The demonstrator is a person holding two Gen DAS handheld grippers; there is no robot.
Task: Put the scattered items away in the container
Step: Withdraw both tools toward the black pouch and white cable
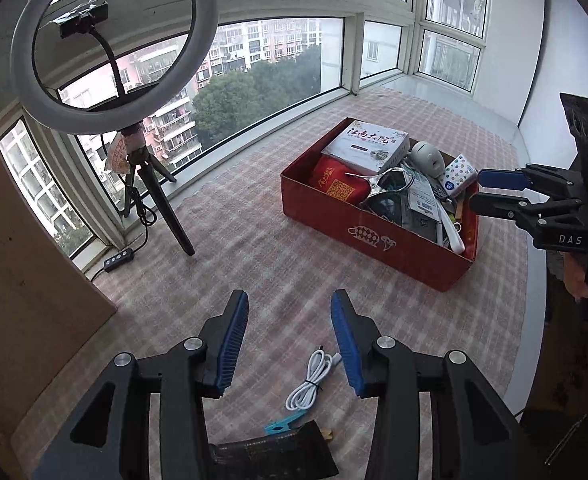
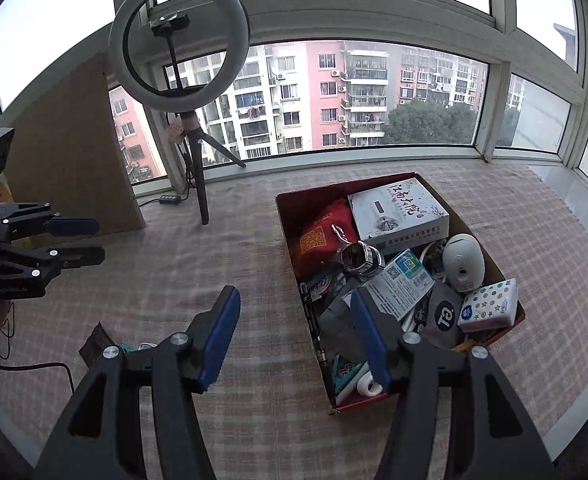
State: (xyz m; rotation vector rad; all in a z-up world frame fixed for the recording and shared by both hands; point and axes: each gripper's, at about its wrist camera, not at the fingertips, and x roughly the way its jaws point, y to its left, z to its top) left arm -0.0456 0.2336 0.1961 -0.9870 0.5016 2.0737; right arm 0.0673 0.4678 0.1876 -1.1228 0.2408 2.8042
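Most of the clutter already sat in the box (image 1: 378, 236), piled high. My left gripper (image 1: 289, 344) hung wide open and empty above the cable (image 1: 308, 384), which lay on the cloth beside a blue clip (image 1: 279, 426). My right gripper (image 2: 294, 340) was open too, holding nothing.

Each of the 2 views is a fisheye looking forward and down along its own gripper's 2 blue-padded fingers, which fill the lower frame. The left wrist view faces the red cardboard box (image 1: 378, 236) from some way off, box in the right centre, with the right gripper (image 1: 490, 192) entering at the right edge. The right wrist view sits nearer, almost above the box's (image 2: 326, 360) near edge, with the left gripper (image 2: 89, 240) at the left edge. Both share the box, the pink checked cloth (image 1: 253, 240), the white ring light on its black tripod (image 1: 113, 36) and the window.
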